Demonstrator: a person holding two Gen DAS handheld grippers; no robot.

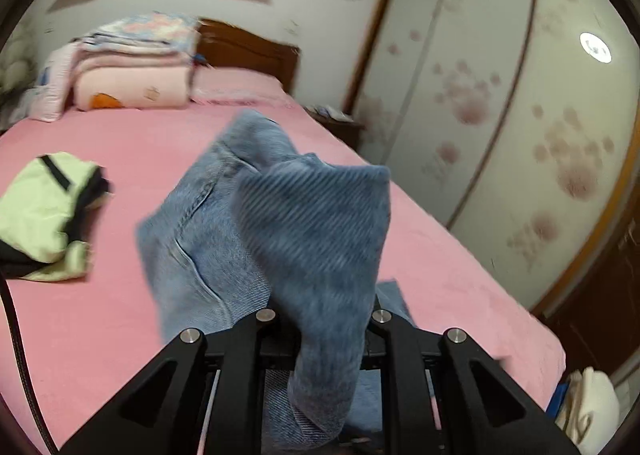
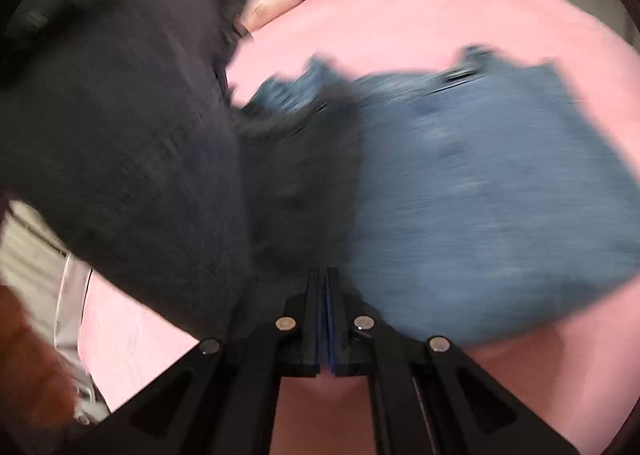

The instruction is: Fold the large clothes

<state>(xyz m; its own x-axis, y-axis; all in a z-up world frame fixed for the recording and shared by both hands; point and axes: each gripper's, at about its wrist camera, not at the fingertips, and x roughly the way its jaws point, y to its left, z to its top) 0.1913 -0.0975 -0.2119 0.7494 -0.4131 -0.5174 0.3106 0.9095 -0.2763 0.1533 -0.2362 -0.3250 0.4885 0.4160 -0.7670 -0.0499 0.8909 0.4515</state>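
Left wrist view, left to right. At the left edge, a light green garment [image 1: 44, 211] with black trim lies crumpled on the pink bed sheet [image 1: 120, 287]. Upper left: a stack of folded pink and floral blankets [image 1: 132, 63] sits at the head of the bed, in front of a brown wooden headboard [image 1: 248, 51]. Centre: blue jeans [image 1: 248, 223] rise off the sheet and fill the middle of the frame, one fold draped toward the camera. The left gripper [image 1: 320, 339] is clamped on the jeans; denim passes between its black fingers and hides the tips. Right: a wardrobe with pale sliding doors [image 1: 500, 115] printed with faded pink flowers runs along the far side of the bed. A white cloth item [image 1: 588, 403] sits at the lower right edge, beside the bed.

Right wrist view, heavily blurred. Left half: a person's dark sleeve [image 2: 120, 115] crosses the frame from the upper left. Lower centre: the right gripper [image 2: 326, 283] has its fingers pressed together, with only a thin blue line between the pads; whether that is fabric cannot be told. Right of centre: the jeans [image 2: 480, 195] spread flat on the pink sheet [image 2: 400, 7], waistband toward the top of the frame.
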